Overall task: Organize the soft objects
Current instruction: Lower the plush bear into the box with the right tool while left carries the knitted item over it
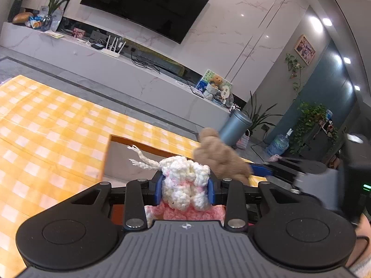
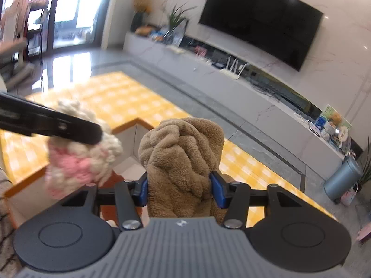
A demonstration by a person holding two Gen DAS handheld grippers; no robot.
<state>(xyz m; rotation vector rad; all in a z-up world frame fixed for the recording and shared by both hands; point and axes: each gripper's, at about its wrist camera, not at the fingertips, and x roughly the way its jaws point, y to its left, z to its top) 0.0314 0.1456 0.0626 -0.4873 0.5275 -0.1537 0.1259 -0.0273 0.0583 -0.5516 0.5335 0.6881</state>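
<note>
My left gripper (image 1: 184, 188) is shut on a white and pink crocheted piece (image 1: 185, 180), held up above the yellow checked tablecloth (image 1: 53, 125). It also shows in the right wrist view (image 2: 81, 159), blurred, to the left. My right gripper (image 2: 180, 188) is shut on a bunched brown fleece cloth (image 2: 183, 159), held above the cloth-covered table (image 2: 120, 99). The brown cloth shows in the left wrist view (image 1: 220, 157), just right of the crocheted piece, with the right gripper's blue fingertip (image 1: 259, 170) behind it. Both soft things are in the air, close together.
A box-like opening with an orange rim (image 1: 129, 153) sits in the table below the grippers; it shows in the right wrist view (image 2: 132, 139) too. Beyond are a long white TV cabinet (image 1: 116, 60), a wall TV (image 1: 148, 4), a grey bin (image 1: 234, 127) and plants (image 1: 310, 120).
</note>
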